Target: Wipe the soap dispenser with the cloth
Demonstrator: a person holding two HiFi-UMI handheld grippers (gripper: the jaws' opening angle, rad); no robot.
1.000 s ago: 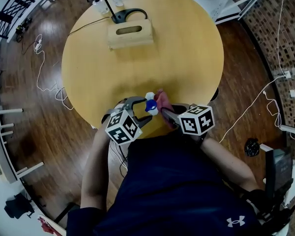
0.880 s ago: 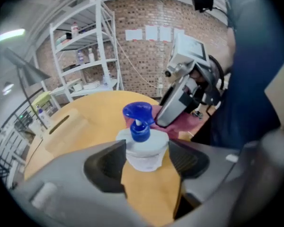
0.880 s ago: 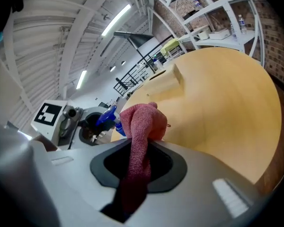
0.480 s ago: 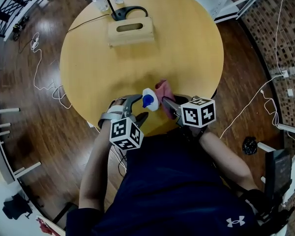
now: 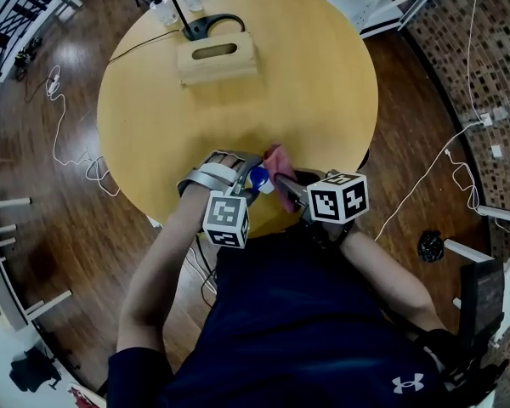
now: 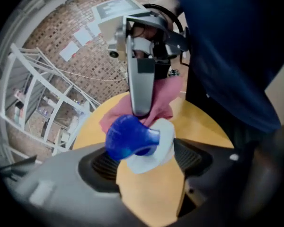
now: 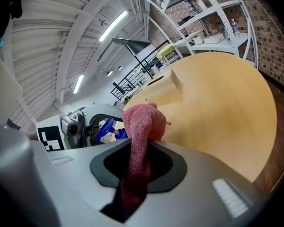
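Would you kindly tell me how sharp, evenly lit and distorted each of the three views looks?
Head view: sharp and evenly lit, though the wide lens bows the round table. Left gripper view: soft throughout, the soap dispenser out of focus, dark corners. Right gripper view: the cloth fairly crisp, ceiling strip lights glaring, shelving curved.

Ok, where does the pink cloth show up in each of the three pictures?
Head view: the cloth is at the near edge of the table, just right of the soap dispenser.
Left gripper view: the cloth is at centre, directly behind the dispenser.
Right gripper view: the cloth is at lower centre, clamped in the jaws of the right gripper.
Shared landmark: the dispenser's blue pump, next to the cloth in all three.
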